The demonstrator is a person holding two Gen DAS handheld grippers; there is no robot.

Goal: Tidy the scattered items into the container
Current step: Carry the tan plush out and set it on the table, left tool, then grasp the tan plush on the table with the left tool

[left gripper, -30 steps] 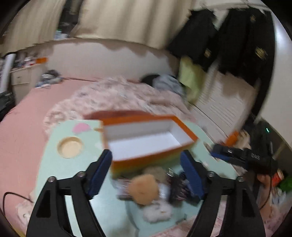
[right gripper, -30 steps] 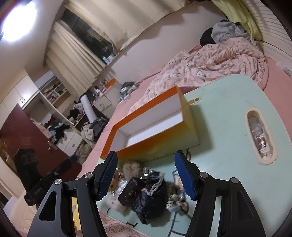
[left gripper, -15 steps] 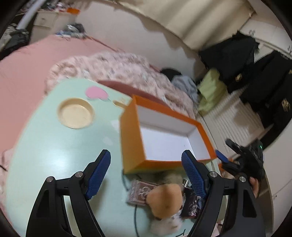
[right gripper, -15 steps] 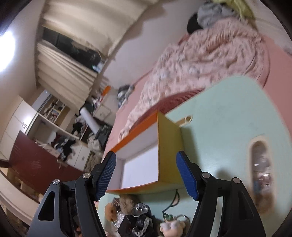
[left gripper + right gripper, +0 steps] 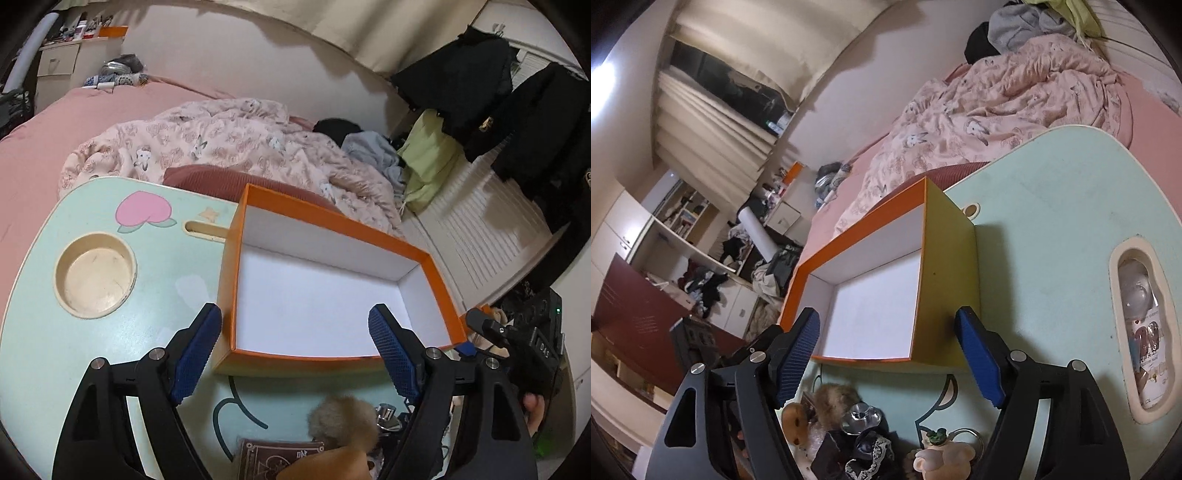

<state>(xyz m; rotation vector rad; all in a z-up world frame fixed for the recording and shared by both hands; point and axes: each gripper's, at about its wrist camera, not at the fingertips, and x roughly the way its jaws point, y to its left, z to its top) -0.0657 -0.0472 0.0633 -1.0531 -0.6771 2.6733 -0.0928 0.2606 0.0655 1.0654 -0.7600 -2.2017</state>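
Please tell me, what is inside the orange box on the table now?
The orange box shows only its bare white floor and walls, with no items inside. The near wall hides a narrow strip of floor just behind it.

A mint-green surface [image 5: 155, 295] carries a pink peach decal [image 5: 142, 212] and a round cream cup recess [image 5: 94, 275]. Behind it a rumpled floral quilt [image 5: 229, 147] lies on a pink bed [image 5: 48, 129]. Dark jackets [image 5: 517, 99] hang at the right. In the right wrist view, an oval slot [image 5: 1141, 332] holds a small bottle.
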